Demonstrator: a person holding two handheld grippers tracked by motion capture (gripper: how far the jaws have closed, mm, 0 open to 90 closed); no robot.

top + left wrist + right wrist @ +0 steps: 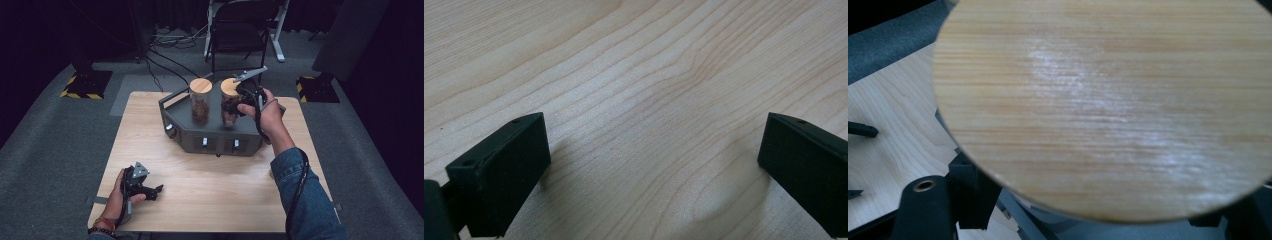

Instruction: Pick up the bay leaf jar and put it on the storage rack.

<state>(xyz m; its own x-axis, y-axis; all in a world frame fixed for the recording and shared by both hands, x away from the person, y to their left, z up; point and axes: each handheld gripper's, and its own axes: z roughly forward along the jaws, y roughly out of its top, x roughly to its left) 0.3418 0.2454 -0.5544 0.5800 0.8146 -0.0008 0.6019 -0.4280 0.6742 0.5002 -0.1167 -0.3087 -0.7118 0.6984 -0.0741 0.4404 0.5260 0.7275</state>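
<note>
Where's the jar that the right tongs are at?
In the high view, the right jar stands on the dark stand, beside the left jar.

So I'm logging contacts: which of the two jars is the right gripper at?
The right-hand jar, where the right gripper sits at its wooden lid; the left-hand jar stands untouched.

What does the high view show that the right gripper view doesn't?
High view alone: the left jar, the left gripper resting low on the table, and the right gripper at the right jar on the dark grey stand. Right gripper view alone: the wood grain of that jar's lid close up. Both share the lid, stand and wooden table.
</note>
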